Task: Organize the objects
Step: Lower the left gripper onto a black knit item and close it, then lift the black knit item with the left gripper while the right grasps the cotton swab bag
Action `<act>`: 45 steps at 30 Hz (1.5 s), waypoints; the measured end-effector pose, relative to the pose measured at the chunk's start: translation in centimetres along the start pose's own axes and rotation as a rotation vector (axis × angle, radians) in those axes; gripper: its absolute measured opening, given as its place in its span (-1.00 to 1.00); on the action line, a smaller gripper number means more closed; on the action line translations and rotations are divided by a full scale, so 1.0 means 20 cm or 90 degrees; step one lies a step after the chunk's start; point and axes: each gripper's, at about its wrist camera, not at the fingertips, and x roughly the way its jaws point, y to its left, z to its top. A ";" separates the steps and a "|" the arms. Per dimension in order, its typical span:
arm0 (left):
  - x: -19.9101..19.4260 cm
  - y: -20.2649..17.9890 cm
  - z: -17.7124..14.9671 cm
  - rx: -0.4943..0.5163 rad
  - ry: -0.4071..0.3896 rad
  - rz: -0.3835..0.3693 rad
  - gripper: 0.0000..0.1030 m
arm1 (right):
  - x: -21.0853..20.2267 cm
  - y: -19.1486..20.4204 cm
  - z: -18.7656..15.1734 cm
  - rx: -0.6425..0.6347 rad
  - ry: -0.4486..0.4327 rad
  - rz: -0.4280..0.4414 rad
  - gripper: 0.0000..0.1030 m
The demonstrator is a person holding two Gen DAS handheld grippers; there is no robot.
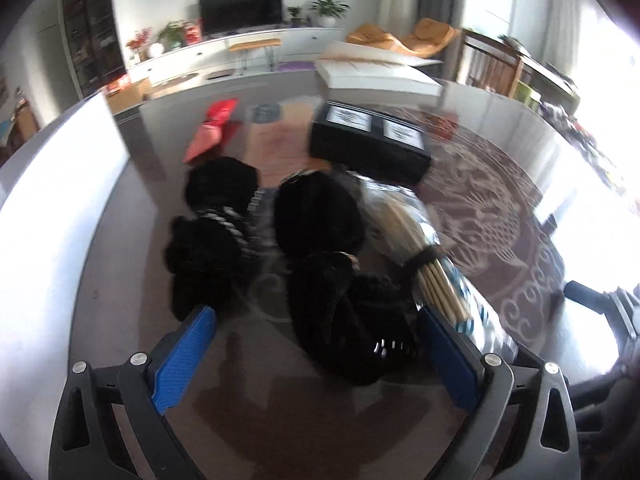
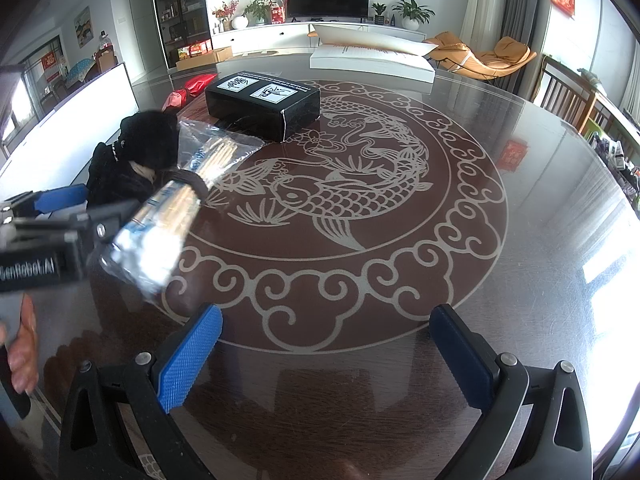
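Observation:
My left gripper [image 1: 316, 326] is open, its blue pads on either side of a pile of black furry items [image 1: 320, 264] on the round glass table [image 1: 500, 208]. A clear bag of wooden chopsticks [image 1: 424, 256] lies against the right pad. In the right wrist view the same bag [image 2: 180, 200] and black items [image 2: 136, 152] lie at the left, next to the left gripper's body [image 2: 44, 236]. My right gripper [image 2: 326, 320] is open and empty over the carp pattern [image 2: 340, 188].
A black box [image 2: 264, 100] with white labels stands behind the pile; it also shows in the left wrist view [image 1: 372, 140]. A red pouch [image 1: 212, 128] lies at the far left. A white carton [image 2: 372, 58] sits at the table's far edge. Wooden chairs [image 2: 568, 100] stand at the right.

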 end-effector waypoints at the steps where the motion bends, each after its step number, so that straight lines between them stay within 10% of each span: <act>1: -0.01 -0.03 -0.01 0.015 -0.001 -0.009 0.90 | 0.00 0.00 0.00 0.000 0.000 0.000 1.00; 10: -0.18 0.25 0.01 -0.117 -0.053 -0.002 0.91 | 0.00 0.00 0.00 0.000 0.000 0.000 1.00; 22: 0.15 0.47 0.30 -0.186 -0.003 0.050 0.89 | 0.00 0.00 0.00 0.000 0.000 0.000 1.00; 24: 0.20 0.50 0.30 -0.202 0.013 0.044 0.48 | 0.00 0.00 0.00 0.000 0.000 0.000 1.00; 26: 0.22 0.54 0.27 -0.228 0.020 0.006 -0.33 | 0.00 0.00 0.00 0.000 0.000 0.000 1.00; 32: 0.02 0.50 -0.01 -0.234 0.006 0.008 -0.33 | 0.00 0.00 0.00 0.000 0.000 0.000 1.00; 36: -0.13 0.41 -0.22 -0.198 0.014 0.011 -0.24 | 0.00 0.00 0.00 0.000 0.000 0.000 1.00; 40: -0.16 0.35 -0.31 -0.161 0.020 0.040 0.93 | 0.00 0.00 0.00 0.000 0.000 0.000 1.00; 45: -0.12 0.34 -0.32 -0.117 0.018 0.091 0.99 | 0.00 0.00 0.00 0.000 0.000 0.000 1.00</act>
